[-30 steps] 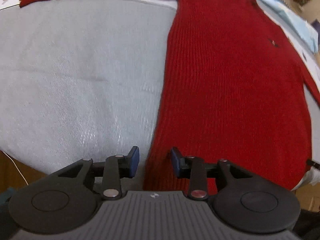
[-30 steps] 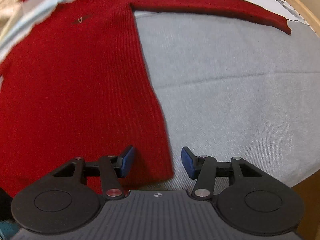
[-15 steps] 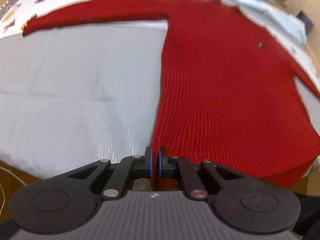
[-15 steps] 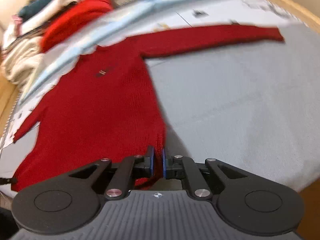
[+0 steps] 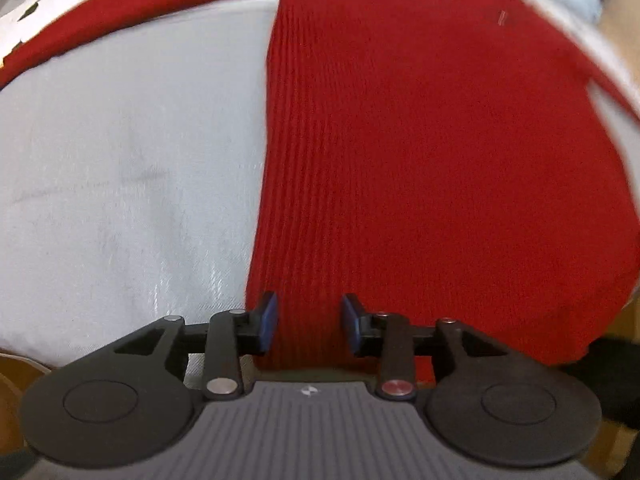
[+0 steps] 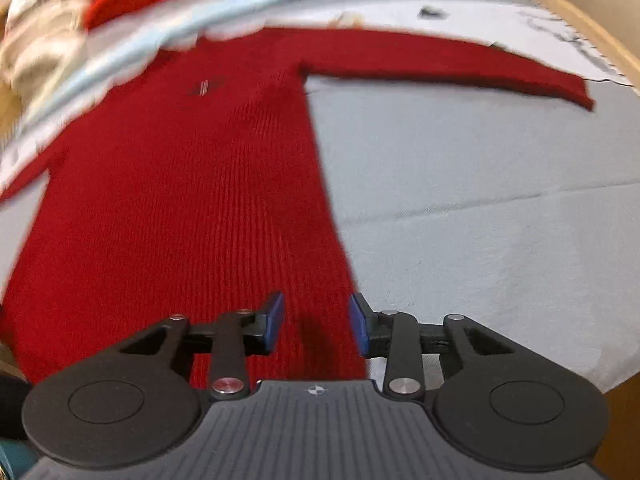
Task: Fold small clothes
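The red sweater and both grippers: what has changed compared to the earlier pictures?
Both grippers pinched shut at the red sweater's bottom corners half a second ago. Now the left gripper and right gripper are opening again, hem fabric between the fingers but not pressed. The sweater stays spread flat on the grey sheet, sleeves out.

Deep red ribbed-knit sweater (image 6: 192,184), pale grey cloth (image 6: 480,208), light blue sheet (image 6: 224,12), blue gripper pads (image 5: 267,322)
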{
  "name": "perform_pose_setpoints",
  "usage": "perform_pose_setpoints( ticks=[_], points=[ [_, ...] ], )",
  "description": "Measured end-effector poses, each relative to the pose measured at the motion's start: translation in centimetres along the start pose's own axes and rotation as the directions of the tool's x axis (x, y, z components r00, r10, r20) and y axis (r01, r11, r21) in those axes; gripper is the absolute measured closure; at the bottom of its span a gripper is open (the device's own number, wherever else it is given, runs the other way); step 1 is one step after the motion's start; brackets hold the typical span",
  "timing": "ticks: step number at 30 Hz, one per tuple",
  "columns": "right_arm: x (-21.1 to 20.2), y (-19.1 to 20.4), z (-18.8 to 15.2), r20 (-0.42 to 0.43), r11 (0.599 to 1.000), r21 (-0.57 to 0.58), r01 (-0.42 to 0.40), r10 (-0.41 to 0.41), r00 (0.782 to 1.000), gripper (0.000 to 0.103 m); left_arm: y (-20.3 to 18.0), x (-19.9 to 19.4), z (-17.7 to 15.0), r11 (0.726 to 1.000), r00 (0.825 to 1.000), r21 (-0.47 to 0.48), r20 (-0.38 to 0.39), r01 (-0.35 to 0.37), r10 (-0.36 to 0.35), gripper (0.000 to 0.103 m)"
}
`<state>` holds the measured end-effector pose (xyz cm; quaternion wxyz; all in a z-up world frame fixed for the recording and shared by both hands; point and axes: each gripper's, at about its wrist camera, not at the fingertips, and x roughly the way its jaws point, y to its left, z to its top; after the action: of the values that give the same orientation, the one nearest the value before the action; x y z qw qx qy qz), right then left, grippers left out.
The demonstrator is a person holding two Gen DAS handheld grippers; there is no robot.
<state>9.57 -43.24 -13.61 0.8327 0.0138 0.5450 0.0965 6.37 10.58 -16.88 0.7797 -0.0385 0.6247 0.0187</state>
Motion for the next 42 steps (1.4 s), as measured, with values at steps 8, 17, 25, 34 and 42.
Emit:
perform_pose_setpoints(
  ticks=[8, 17, 25, 34, 42],
  points=[
    [0.8, 1.1, 0.3, -0.042, 0.997, -0.056, 0.048, -0.050, 0.998, 0.056, -1.4, -1.2, 0.8, 1.000, 0.997, 0.022, 0.079, 0.008, -0.010, 0.032],
    [-1.4, 0.6, 1.5, 0.084, 0.999, 0.002, 0.043, -0.043, 0.996, 0.042, -4.9, -2.8, 2.5, 0.992, 0.964, 0.080, 0.258, -0.094, 0.071, 0.016],
    [-4.0, 1.2, 3.9, 0.323, 0.999, 0.051, 0.009, -0.025, 0.946, 0.022, -9.1, -4.7, 5.2, 0.990, 0.898, -0.038, 0.416, -0.137, 0.140, 0.014],
    [-1.3, 2.3, 7.1, 0.304, 0.991, 0.080, 0.104, -0.124, 0.945, 0.001, -13.4, -8.1, 6.5, 0.993, 0.880, -0.062, 0.460, -0.103, 0.120, 0.014],
    [-0.5, 0.9, 9.1, 0.290, 0.977, 0.170, 0.129, -0.175, 0.941, 0.001, -17.1, -13.3, 13.1, 0.997, 0.823, -0.013, 0.563, -0.082, 0.075, 0.005]
  ],
)
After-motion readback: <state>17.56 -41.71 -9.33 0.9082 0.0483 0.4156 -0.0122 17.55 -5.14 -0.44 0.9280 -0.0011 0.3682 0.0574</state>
